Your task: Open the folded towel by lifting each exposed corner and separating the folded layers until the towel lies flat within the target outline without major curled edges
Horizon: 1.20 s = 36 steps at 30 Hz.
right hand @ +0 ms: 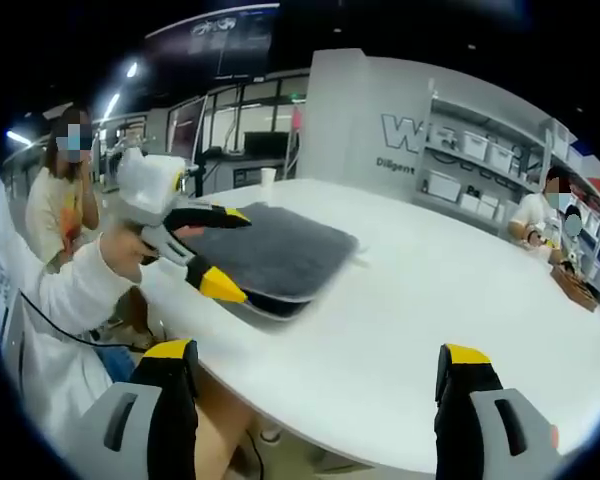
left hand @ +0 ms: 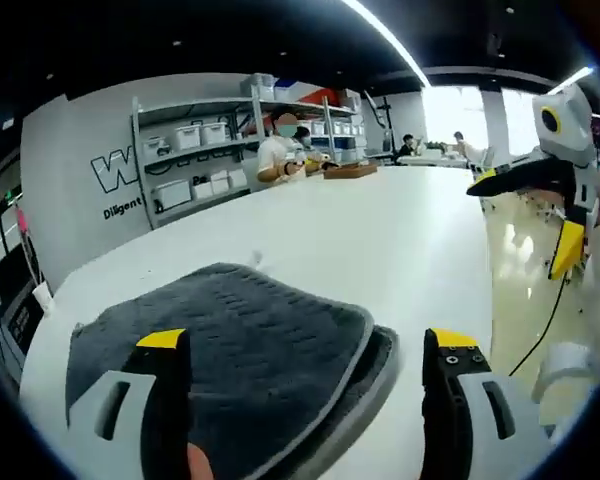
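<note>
Lying folded: grey towel on white table, both tools apart

Item 1, towel [left hand: 230, 350]: dark grey, ribbed, folded into a thick pad with rounded corners, resting on the white table [left hand: 380, 240] near its edge. In the left gripper view the towel's near edge is cut off by the bottom of the frame and partly hidden behind the left jaw. No outline can be made out around the towel.

Item 2, left gripper [left hand: 310, 350]: jaws spread wide, yellow-tipped, empty; one jaw over the towel, the other beyond its corner. Whether a jaw touches the towel cannot be told.

Item 3, right gripper [right hand: 320, 360]: jaws spread wide, empty, well apart from the towel, over the table's edge.

Item 4, shelving [left hand: 200, 160] with white bins: beyond the towel, against the wall; contents too small to tell.
</note>
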{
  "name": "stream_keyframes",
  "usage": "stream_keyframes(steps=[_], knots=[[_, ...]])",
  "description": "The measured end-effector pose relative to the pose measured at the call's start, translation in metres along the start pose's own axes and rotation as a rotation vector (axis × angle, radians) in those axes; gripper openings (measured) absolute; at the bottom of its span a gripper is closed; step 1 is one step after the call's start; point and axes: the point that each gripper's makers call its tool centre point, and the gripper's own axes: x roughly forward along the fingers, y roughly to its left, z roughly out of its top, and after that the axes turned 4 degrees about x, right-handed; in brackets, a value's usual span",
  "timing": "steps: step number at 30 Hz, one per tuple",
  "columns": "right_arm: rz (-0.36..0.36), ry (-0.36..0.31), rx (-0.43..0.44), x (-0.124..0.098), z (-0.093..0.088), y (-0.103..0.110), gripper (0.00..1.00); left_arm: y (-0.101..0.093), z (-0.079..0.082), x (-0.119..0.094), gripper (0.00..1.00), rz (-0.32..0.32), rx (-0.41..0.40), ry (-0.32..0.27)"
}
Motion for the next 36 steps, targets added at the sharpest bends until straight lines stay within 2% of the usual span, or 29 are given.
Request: stream_keyframes(steps=[2,4,8,13,16,19,21,22,23,24,26,29,30,33,36], knots=[[0.000,-0.005,0.001,-0.001,0.001,-0.001,0.99,-0.003,0.001,0.010,0.86,0.015,0.046,0.014],[-0.002,-0.009,0.003,-0.002,0.001,-0.001,0.99,-0.010,0.000,0.018,0.81,0.014,0.058,0.022],[-0.004,-0.002,0.001,0.000,-0.002,-0.002,0.99,-0.028,-0.005,0.029,0.72,-0.030,0.061,0.043],[0.007,0.002,-0.001,0.002,-0.002,0.001,0.99,-0.031,-0.005,0.038,0.45,-0.026,0.093,0.029],[0.012,0.001,-0.005,0.002,-0.003,0.003,0.99,-0.038,-0.009,0.043,0.33,-0.085,0.049,0.045],[0.015,0.001,-0.006,0.002,-0.002,0.005,0.99,-0.038,-0.012,0.046,0.27,-0.108,0.027,0.060],[0.015,0.001,-0.008,0.002,-0.002,0.006,0.99,-0.035,-0.013,0.044,0.18,-0.119,0.018,0.061],[0.016,0.002,-0.009,0.002,-0.003,0.007,0.99,-0.034,-0.012,0.042,0.10,-0.122,0.017,0.050],[0.016,0.002,-0.009,0.002,-0.003,0.007,0.99,-0.031,-0.009,0.040,0.03,-0.118,0.019,0.035],[0.016,0.001,-0.009,0.002,-0.002,0.007,0.99,-0.028,-0.006,0.038,0.03,-0.111,0.031,0.017],[0.017,0.002,-0.009,0.002,-0.002,0.008,0.99,-0.019,-0.003,0.034,0.02,-0.094,0.004,0.007],[0.016,0.004,-0.010,0.001,-0.003,0.007,0.99,-0.003,0.008,0.022,0.02,-0.085,-0.100,-0.055],[0.013,0.004,-0.009,0.000,-0.003,0.006,0.99,0.013,0.010,0.016,0.02,-0.040,-0.100,-0.073],[0.006,0.001,-0.003,-0.001,-0.002,0.004,0.99,0.042,0.012,0.003,0.02,0.031,-0.097,-0.080],[0.002,0.001,-0.001,-0.001,-0.002,0.003,0.99,0.087,0.013,-0.019,0.02,0.136,-0.095,-0.092]])
